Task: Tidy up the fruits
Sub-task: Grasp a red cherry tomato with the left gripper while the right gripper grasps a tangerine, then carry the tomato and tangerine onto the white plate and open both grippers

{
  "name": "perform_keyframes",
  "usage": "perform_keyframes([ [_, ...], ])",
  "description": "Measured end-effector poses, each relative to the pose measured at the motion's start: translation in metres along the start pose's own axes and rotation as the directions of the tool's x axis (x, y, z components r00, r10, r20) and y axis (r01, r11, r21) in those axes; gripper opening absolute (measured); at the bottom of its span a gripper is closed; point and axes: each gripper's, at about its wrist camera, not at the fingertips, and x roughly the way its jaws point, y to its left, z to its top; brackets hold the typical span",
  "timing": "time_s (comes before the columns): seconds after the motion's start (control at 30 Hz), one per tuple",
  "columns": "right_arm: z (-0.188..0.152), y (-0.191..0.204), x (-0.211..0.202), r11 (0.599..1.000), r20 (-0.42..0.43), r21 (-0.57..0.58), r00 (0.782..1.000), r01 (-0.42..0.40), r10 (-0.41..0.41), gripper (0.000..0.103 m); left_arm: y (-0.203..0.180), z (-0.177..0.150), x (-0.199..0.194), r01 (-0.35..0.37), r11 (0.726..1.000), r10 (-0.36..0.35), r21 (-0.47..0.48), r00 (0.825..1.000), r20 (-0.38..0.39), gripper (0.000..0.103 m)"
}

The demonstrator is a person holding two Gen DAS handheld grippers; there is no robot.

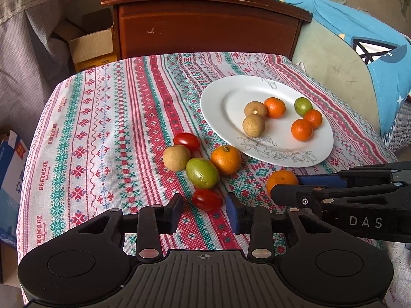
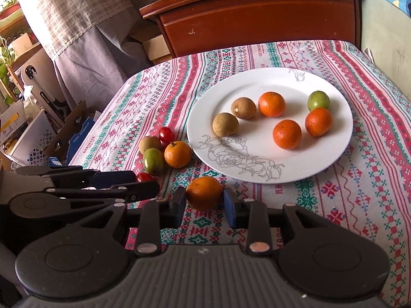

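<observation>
A white plate (image 1: pixel 223 95) (image 2: pixel 334 154) on the patterned cloth holds several fruits: oranges, two brown longans and a green one. On the cloth lie a red tomato (image 1: pixel 207 200) (image 2: pixel 143 177), a green fruit (image 1: pixel 202 173) (image 2: pixel 153 161), a longan (image 1: pixel 176 158), an orange (image 1: pixel 226 159) (image 2: pixel 177 154) and a second tomato (image 1: pixel 186 141). My left gripper (image 1: pixel 204 211) is open, its jaws either side of the near tomato, apart from it. My right gripper (image 2: pixel 204 202) has its pads against an orange (image 2: pixel 204 192) (image 1: pixel 281 179) on the cloth.
A dark wooden cabinet (image 1: pixel 205 25) stands behind the table. Cardboard boxes (image 1: pixel 90 46) sit on the floor to the left. A blue cushion (image 1: pixel 372 51) lies at the right. The table edge drops off at left and front.
</observation>
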Motion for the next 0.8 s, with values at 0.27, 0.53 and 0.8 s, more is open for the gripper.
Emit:
perform_keyframes([
  [0.27,0.0,-0.001,0.002,1.0,0.0,0.005,1.0,-0.003,0.003,0.033,-0.004,-0.001,0.002,-0.002,1.0,0.002,0.029,1.0,0.016,0.023],
  [0.53,0.0,0.0,0.001,1.0,0.007,0.002,1.0,-0.008,0.008,0.031,-0.002,0.0,-0.005,-0.004,1.0,0.004,-0.002,1.0,0.016,0.023],
  [0.8,0.023,-0.003,-0.022,0.999,0.111,0.017,0.993,-0.033,0.031,0.031,-0.003,0.019,-0.02,0.009,1.0,-0.006,-0.028,0.996,0.087,0.023],
])
